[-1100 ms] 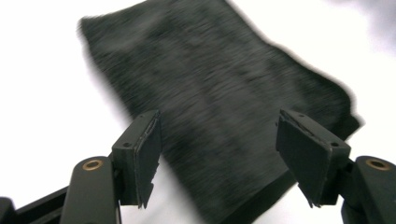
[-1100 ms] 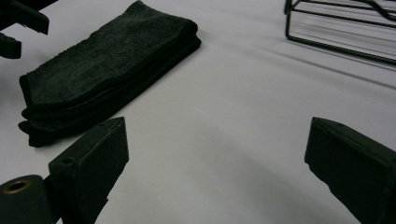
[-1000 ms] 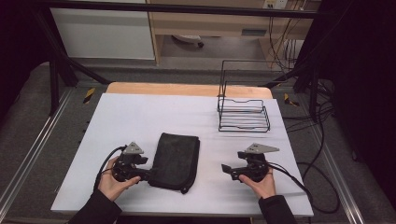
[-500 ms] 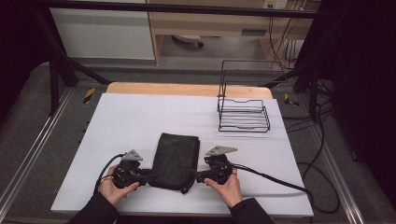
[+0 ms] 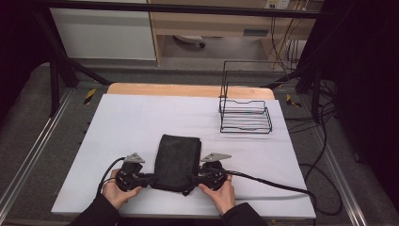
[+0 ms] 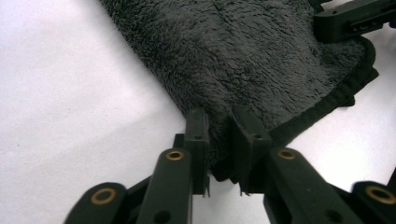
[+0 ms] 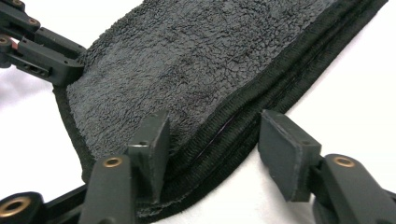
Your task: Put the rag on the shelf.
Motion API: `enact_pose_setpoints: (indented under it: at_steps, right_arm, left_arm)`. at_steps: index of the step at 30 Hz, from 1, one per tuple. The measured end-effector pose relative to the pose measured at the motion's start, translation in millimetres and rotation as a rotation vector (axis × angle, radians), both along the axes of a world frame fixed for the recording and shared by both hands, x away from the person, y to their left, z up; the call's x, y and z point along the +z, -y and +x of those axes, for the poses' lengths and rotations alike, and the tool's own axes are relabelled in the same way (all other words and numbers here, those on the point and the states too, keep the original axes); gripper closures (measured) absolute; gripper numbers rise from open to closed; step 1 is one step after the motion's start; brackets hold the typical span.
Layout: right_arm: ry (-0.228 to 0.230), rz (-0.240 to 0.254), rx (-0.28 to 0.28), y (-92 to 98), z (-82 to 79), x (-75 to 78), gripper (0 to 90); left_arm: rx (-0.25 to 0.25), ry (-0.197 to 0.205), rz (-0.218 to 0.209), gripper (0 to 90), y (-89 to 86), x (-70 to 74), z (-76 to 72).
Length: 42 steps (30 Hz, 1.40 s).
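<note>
The dark folded towel (image 5: 176,160) lies near the front edge of the white table (image 5: 141,117), its long axis running away from the person, and both grippers sit at its near end, one on each side. The left gripper (image 6: 219,135) has its jaws nearly together with the towel's near left corner pinched between them, so it looks clamped on the cloth. The right gripper (image 7: 212,154) has its jaws apart, straddling the stitched hem at the near right corner: one jaw rests on the pile, the other stands off on the bare table beside the edge. Any lift probably turns on this, since the right jaws would have to close on the hem first. The towel is thick, fuzzy terry with a bound black border, soft and several layers deep. Well beyond the towel and off to its right stands an empty black wire rack (image 5: 244,115).
</note>
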State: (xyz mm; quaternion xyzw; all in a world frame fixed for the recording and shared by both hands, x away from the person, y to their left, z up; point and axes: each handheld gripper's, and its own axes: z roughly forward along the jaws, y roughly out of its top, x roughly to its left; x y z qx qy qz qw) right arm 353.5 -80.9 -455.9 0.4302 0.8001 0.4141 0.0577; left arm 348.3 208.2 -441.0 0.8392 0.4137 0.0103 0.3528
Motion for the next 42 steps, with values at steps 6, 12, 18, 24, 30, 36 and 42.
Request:
enact_pose_setpoints:
  at_steps: [6,12,18,24,30,36,42]
  right_arm:
    - [-0.027,0.021,0.0,-0.1,0.1,-0.1,68.5]
    - [-0.04,0.032,0.032,3.7,3.5,5.7,80.3]
    - [-0.045,0.013,0.057,13.3,0.9,20.3,80.8]
    - [-0.078,-0.011,0.072,24.2,-5.0,21.2,79.8]
    - [-0.048,-0.006,0.07,22.5,-3.4,10.9,65.4]
    - [0.03,-0.015,0.07,26.7,-2.9,15.7,39.5]
    - [0.093,0.043,0.042,48.0,5.2,30.0,20.8]
  left_arm:
    - [0.01,-0.009,0.001,82.9,0.9,1.7,-0.4]
    - [0.004,-0.025,-0.022,84.2,1.9,3.2,-3.1]
    - [-0.041,-0.045,-0.074,84.2,12.8,5.4,-14.0]
    - [-0.07,-0.016,-0.012,84.2,25.1,7.2,-24.4]
    - [-0.059,-0.025,-0.002,84.2,18.8,8.0,-22.4]
    - [-0.077,-0.006,0.014,82.1,15.9,10.7,-22.2]
    - [-0.049,0.092,0.012,60.0,3.6,24.9,-16.2]
